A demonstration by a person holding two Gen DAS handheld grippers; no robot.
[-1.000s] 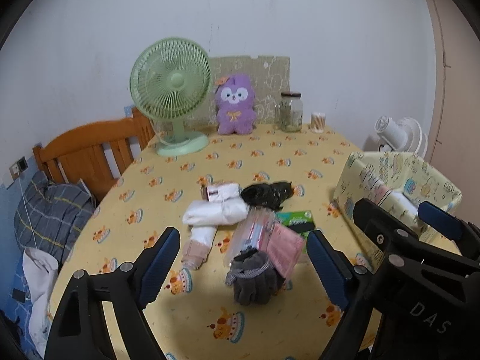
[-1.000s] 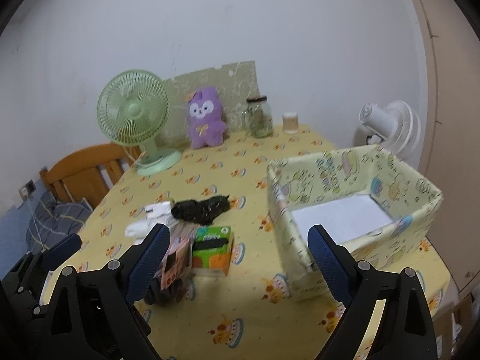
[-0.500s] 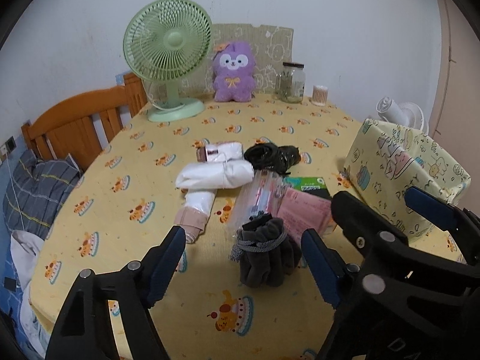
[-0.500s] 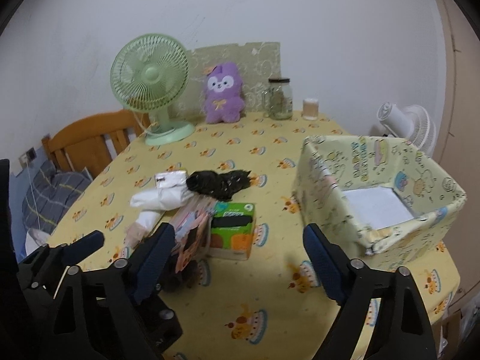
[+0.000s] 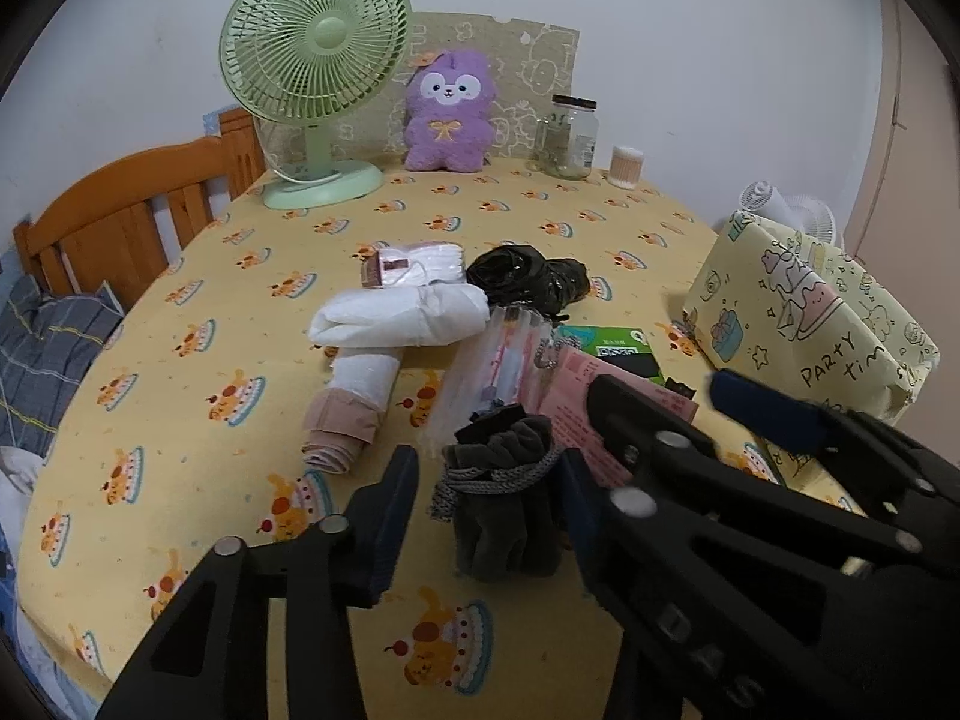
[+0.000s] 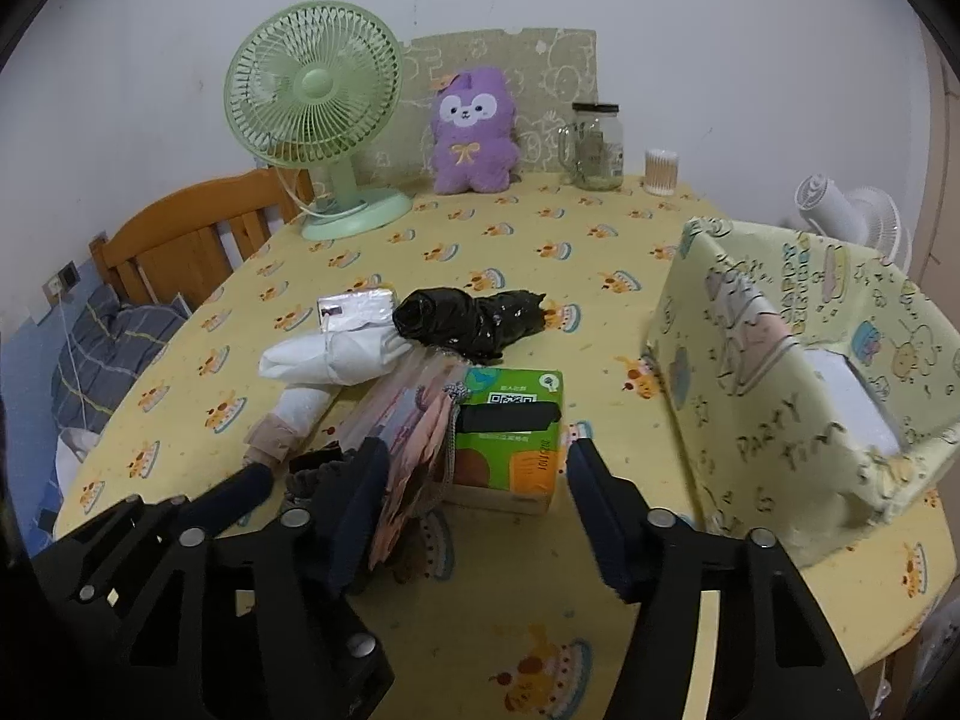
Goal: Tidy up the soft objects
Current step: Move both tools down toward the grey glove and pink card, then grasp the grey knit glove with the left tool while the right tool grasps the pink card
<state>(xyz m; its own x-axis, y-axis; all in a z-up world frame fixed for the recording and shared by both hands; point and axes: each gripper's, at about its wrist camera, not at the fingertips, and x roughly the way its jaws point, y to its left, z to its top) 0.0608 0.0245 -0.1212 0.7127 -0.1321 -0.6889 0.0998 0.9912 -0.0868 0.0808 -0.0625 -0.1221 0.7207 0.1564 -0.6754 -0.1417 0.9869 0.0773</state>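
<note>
A pile of soft things lies mid-table: a dark grey drawstring pouch (image 5: pixel 504 504), a white cloth bundle (image 5: pixel 399 318), a rolled white and beige sock (image 5: pixel 354 402), a black plastic bag (image 5: pixel 528 279), a pink packet (image 5: pixel 591 396) and a green tissue pack (image 6: pixel 513 420). My left gripper (image 5: pixel 489 510) is open, its fingers on either side of the grey pouch. My right gripper (image 6: pixel 474 501) is open, just in front of the tissue pack. A yellow party-print box (image 6: pixel 798 384) stands at the right, open on top.
A green fan (image 5: pixel 312 60), a purple plush (image 5: pixel 447 114), a glass jar (image 5: pixel 570 138) and a cotton swab cup (image 5: pixel 625 167) stand along the far edge. A wooden chair (image 5: pixel 126 228) is at the left. A white fan (image 6: pixel 852 216) stands beyond the box.
Both grippers have moved down and forward to the pile. The left one now straddles the grey pouch and its jaws have narrowed. The right one has neared the tissue pack.
</note>
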